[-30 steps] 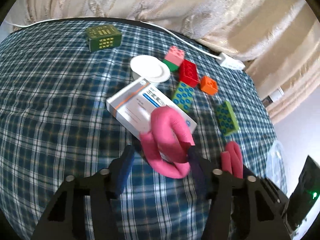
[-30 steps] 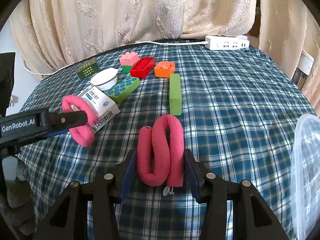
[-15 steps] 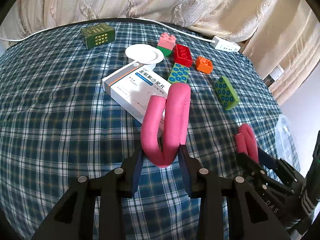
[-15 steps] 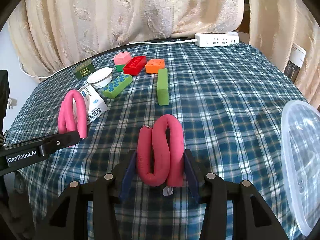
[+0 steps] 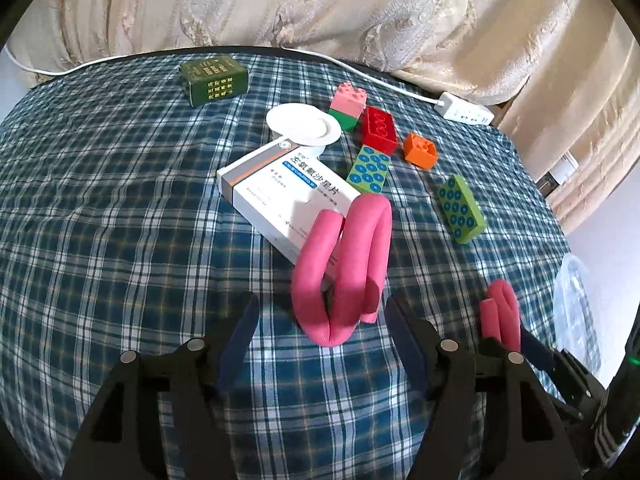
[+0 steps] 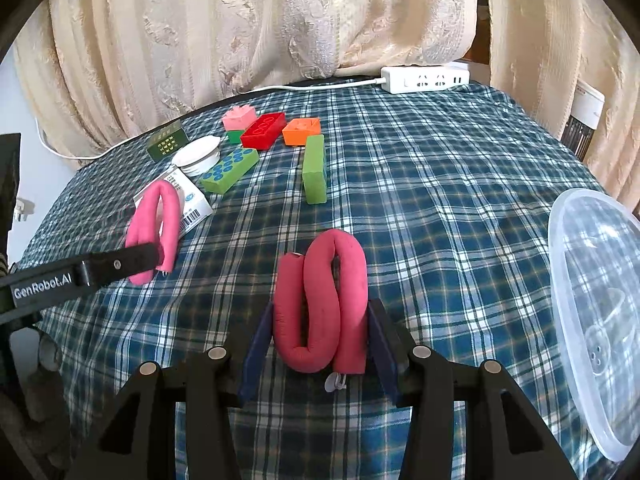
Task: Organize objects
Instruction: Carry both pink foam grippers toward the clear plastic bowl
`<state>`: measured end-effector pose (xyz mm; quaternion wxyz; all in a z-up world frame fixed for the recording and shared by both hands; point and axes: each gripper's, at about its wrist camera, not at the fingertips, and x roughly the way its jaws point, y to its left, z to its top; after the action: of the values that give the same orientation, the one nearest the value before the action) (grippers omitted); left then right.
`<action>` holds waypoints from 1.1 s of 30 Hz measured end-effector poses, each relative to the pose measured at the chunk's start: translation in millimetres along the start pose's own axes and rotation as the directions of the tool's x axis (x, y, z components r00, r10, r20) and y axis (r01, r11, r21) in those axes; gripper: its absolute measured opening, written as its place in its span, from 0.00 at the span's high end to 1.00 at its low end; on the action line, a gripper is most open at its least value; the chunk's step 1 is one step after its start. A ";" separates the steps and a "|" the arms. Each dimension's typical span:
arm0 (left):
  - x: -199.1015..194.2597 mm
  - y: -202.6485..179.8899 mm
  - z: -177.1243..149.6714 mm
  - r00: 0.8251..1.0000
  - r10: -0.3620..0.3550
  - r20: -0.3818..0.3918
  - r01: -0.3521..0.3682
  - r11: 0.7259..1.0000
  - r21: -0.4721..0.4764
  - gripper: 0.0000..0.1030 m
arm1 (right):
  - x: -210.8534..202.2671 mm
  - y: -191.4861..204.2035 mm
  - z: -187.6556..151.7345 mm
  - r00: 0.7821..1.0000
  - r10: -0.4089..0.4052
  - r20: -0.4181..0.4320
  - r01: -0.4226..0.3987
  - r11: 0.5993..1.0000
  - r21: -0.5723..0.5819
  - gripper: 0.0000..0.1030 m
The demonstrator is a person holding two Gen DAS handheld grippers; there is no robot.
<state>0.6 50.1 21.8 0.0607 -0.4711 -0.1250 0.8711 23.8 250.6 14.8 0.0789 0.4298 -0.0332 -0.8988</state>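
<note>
A bent pink foam roller (image 5: 352, 256) (image 6: 154, 228) lies on the checked cloth, leaning against a white medicine box (image 5: 280, 188). My left gripper (image 5: 322, 312) straddles its lower bend. The jaws are opening, and both pads stand clear of the foam. My right gripper (image 6: 320, 336) is shut on a folded darker pink roller (image 6: 320, 300), held just above the cloth. That roller (image 5: 500, 312) also shows at the lower right of the left wrist view.
Toy bricks lie beyond the box: two green ones (image 5: 370, 168) (image 5: 460, 208), red (image 5: 378, 130), orange (image 5: 420, 150), pink on green (image 5: 348, 106). A white lid (image 5: 304, 124) and a dark green box (image 5: 214, 80) sit further back. A clear plastic container (image 6: 592, 300) stands right; a power strip (image 6: 424, 78) lies far.
The left jaws squeezed the pink roller half a second ago and have since spread apart, leaving it resting on the cloth. The right gripper keeps its grip on the darker roller.
</note>
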 end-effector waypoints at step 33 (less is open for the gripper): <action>-10.3 -58.8 -6.9 0.995 0.057 0.077 -0.069 0.984 0.166 0.58 | -24.4 -16.6 1.2 0.995 0.037 0.097 -0.042 0.998 0.045 0.51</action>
<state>11.3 105.4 42.6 0.0679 -0.4365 -0.0381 0.8963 36.0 271.1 32.2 0.0849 0.3872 -0.0665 -0.9156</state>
